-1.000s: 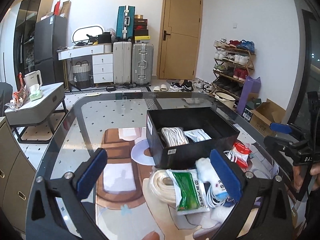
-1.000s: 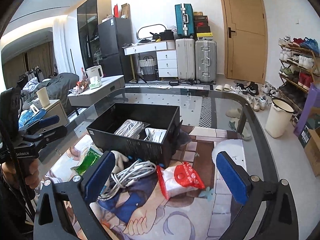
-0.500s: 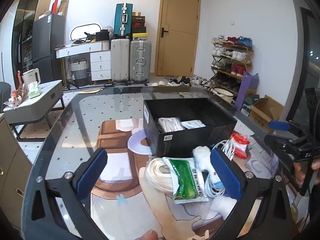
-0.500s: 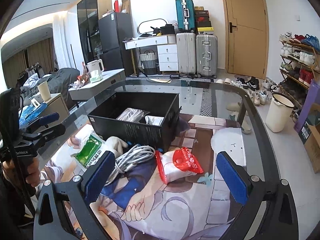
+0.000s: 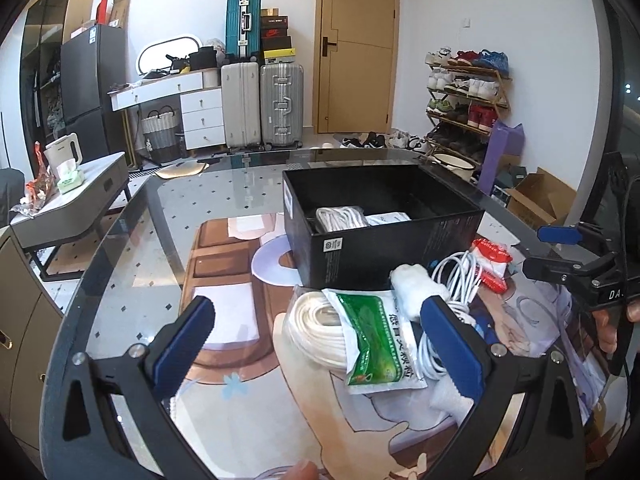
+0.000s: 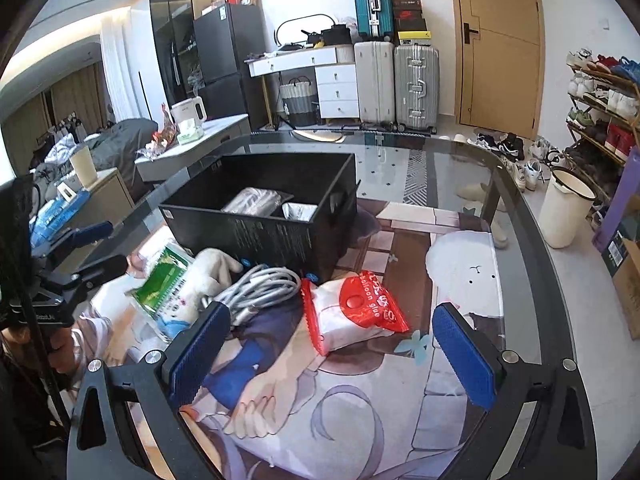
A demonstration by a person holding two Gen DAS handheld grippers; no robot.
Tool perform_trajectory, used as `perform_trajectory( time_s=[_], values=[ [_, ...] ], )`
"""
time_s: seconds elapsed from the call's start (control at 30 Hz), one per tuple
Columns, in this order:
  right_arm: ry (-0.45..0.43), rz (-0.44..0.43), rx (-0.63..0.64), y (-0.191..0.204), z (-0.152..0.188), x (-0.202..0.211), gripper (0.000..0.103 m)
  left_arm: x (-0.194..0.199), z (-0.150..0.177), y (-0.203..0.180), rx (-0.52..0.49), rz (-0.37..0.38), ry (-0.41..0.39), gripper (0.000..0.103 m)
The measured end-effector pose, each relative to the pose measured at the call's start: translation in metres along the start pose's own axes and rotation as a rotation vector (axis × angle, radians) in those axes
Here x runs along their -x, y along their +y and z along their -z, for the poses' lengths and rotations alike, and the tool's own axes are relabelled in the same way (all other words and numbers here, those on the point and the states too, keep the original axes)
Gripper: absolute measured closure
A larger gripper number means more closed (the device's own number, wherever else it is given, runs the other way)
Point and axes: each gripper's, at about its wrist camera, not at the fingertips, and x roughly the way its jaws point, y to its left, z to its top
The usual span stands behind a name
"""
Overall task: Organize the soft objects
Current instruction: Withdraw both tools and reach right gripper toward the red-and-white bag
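Meanwhile, both grippers hung wide apart and empty above the glass worktop [image 5: 132, 240]. The left gripper [image 5: 320, 344] faced a white rope coil [image 5: 316, 332], a green packet [image 5: 372, 340], a white glove [image 5: 416, 284] and a white cable bundle [image 5: 460, 272], all heaped against the near wall of the black box [image 5: 384, 248], which blocked the way ahead. The right gripper [image 6: 332, 344] faced the red-and-white bag [image 6: 356, 312] beside that box. Compared with a second earlier, both grippers had pulled back, so the pile sat further ahead.
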Motion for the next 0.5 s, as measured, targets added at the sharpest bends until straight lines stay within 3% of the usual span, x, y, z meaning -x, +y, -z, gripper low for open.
perform_trajectory(
  time_s=[0.5],
  values=[
    [0.068,0.036,0.012,-0.007,0.0,-0.031,0.001,-0.007,0.002,0.002,0.005,-0.045,0.026,0.0]
  ],
)
